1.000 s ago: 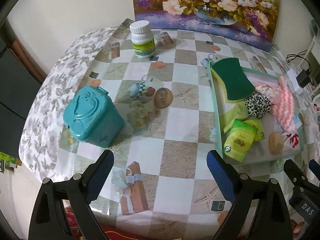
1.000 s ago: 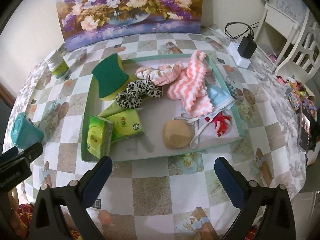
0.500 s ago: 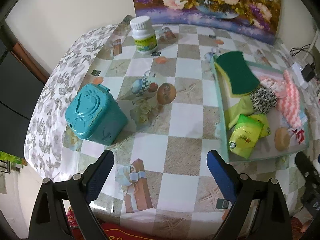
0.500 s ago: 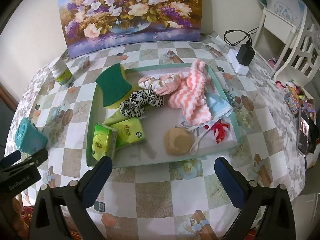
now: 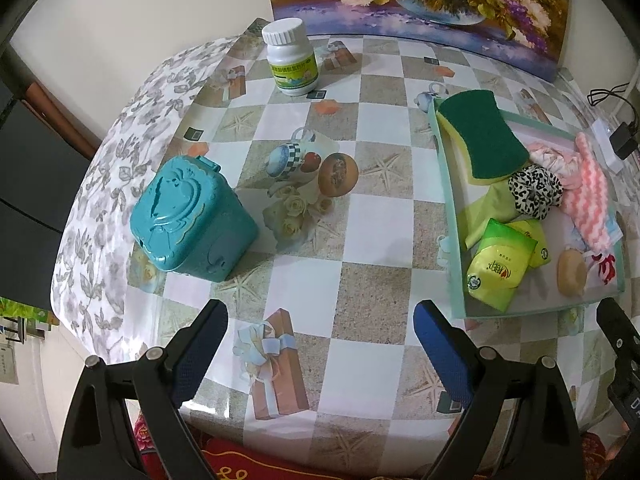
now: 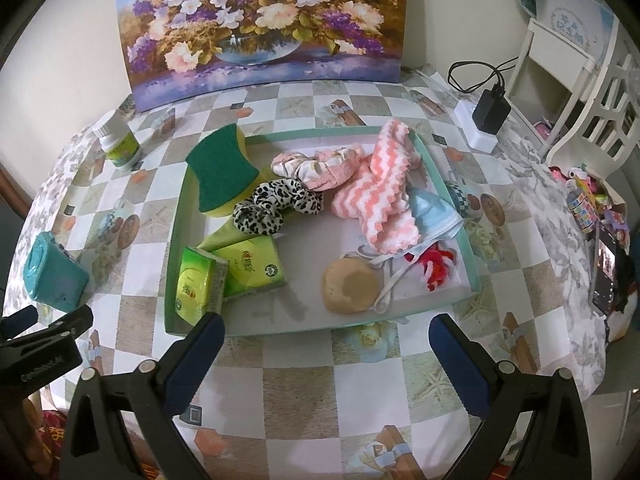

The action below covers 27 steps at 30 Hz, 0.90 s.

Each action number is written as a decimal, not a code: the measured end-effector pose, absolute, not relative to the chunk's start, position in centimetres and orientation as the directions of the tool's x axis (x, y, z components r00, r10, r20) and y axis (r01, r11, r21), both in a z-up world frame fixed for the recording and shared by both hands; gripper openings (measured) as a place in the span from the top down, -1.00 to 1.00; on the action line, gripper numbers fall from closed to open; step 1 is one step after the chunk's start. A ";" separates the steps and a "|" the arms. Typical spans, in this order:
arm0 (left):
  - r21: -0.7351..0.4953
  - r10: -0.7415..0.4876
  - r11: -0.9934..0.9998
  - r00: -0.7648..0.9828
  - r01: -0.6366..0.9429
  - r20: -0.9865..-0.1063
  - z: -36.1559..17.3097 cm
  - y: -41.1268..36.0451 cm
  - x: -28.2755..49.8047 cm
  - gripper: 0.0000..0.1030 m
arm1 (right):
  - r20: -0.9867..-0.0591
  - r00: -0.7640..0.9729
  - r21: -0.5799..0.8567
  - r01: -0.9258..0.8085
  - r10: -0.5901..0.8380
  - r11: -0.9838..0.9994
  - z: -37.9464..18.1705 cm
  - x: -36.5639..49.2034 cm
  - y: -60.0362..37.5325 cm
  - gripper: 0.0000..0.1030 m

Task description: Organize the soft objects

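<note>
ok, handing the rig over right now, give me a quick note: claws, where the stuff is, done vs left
Left claw: open, empty, over the table edge, facing the teal lidded box.
Right claw: open, empty, just short of the tray.
In the tray: green sponge, leopard scrunchie, pink floral scrunchie, pink zigzag cloth, blue mask, two green tissue packs, tan puff, a small red item.
Outside the tray: the teal box and a white bottle.
Done: nothing gripped; soft items lie loosely piled in the tray.
Left: probably the sorting itself.
</note>
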State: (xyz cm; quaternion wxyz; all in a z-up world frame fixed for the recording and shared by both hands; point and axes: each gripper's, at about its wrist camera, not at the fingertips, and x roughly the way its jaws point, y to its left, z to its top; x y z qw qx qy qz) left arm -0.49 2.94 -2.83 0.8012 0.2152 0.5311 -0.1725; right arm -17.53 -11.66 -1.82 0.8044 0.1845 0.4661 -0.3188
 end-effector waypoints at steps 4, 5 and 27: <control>0.159 -0.054 0.844 0.377 0.512 -0.925 -2.8 2.9 -0.5 -0.83 | -0.870 0.355 -0.004 0.687 -0.341 0.727 -2.0 -17.5 -11.8 -1.00; 0.159 -0.055 0.843 0.376 0.514 -0.925 -2.7 2.8 -0.6 -0.83 | -0.871 0.353 -0.005 0.687 -0.341 0.726 -2.0 -17.5 -11.9 -1.00; 0.132 -0.075 0.839 0.353 0.529 -0.933 -2.5 2.6 -0.7 -0.83 | -0.891 0.311 -0.030 0.687 -0.331 0.726 -3.0 -17.2 -11.9 -1.00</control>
